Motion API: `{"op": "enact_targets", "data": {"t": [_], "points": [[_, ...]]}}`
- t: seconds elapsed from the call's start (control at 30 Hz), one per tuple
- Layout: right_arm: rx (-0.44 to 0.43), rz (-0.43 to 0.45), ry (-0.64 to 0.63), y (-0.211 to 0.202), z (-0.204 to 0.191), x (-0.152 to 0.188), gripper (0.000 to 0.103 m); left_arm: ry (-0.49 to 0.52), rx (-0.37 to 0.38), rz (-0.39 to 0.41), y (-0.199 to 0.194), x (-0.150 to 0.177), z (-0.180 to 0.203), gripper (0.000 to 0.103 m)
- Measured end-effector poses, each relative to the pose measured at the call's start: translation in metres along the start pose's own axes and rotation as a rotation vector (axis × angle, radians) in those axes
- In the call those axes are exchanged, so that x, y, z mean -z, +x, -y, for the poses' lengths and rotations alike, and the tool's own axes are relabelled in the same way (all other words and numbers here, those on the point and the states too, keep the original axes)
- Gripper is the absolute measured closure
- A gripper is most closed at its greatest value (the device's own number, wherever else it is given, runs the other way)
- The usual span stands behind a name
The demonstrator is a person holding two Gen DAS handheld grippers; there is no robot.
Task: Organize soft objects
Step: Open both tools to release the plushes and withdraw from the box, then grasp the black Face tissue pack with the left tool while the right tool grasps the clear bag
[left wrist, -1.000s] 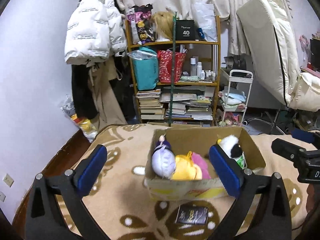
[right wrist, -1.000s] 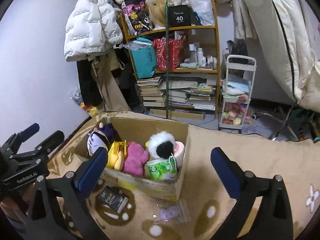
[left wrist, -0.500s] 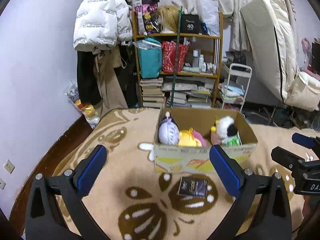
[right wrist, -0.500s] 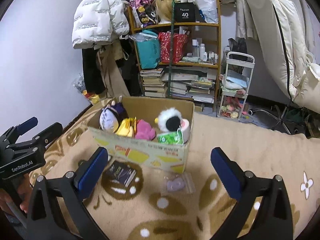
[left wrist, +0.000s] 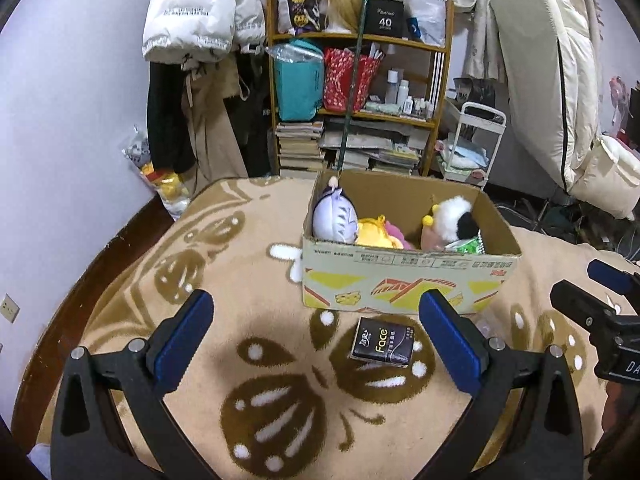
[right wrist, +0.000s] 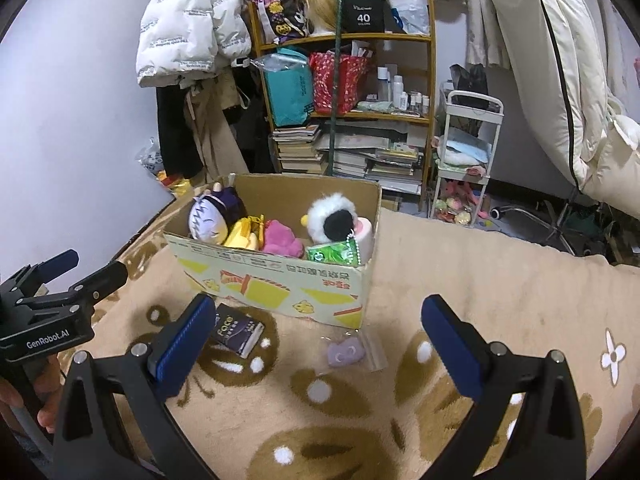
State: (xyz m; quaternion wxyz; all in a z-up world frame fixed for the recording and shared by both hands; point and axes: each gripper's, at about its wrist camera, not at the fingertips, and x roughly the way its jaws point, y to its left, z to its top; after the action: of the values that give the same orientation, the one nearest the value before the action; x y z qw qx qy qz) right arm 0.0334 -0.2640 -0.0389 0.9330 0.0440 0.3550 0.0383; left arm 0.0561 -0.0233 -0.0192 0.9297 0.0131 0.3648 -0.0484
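Two hand-held grippers hover over a tan blanket (left wrist: 248,292) patterned with brown butterflies, both with blue-padded fingers spread wide and nothing between them. The left hand-held gripper (left wrist: 316,336) faces the long side of a cardboard box (left wrist: 400,280); the right hand-held gripper (right wrist: 318,336) looks at the same box from its right corner. In the right wrist view, part of a hand (right wrist: 44,396) grips the left tool's handle at the frame's left edge.

Nearest the fingers, a dark tissue pack (left wrist: 382,342) marked "Face" lies flat on the blanket just in front of the box. To its right, a small purple soft piece in a clear bag (right wrist: 348,352) lies on the blanket near the box's corner, apart from the pack.

The open box holds the soft toys. A pale purple-striped plush (left wrist: 334,220) sits at the left end, a yellow plush (left wrist: 374,234) beside it, a pink plush (right wrist: 280,240) next, and a white-and-black fluffy plush (left wrist: 454,220) at the right end. A green packet (right wrist: 334,254) with a bead chain leans against the front wall at that end.

Beyond the bed, a wooden shelf (left wrist: 360,80) carries stacked books, a teal bag and a red bag. A white puffer jacket (left wrist: 200,8) hangs to its left, and a white cart (left wrist: 470,144) stands to its right.
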Motion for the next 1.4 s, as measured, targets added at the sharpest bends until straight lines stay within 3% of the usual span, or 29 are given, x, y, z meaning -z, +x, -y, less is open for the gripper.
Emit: {"op": "enact_targets", "data": {"t": [0.7, 1.0, 1.4], "points": [[-0.010, -0.095, 0.110, 0.074, 0.026, -0.001, 0.000, 0.098, 0.050, -0.084, 0.062, 0.010, 0.033, 0.002], [-0.005, -0.165, 0.150, 0.098, 0.036, 0.007, 0.000, 0.097, 0.072, -0.169, 0.088, 0.020, 0.039, 0.002], [0.012, -0.265, 0.124, 0.129, 0.034, 0.026, 0.000, 0.109, 0.132, -0.241, 0.109, 0.034, 0.048, 0.002]]}}
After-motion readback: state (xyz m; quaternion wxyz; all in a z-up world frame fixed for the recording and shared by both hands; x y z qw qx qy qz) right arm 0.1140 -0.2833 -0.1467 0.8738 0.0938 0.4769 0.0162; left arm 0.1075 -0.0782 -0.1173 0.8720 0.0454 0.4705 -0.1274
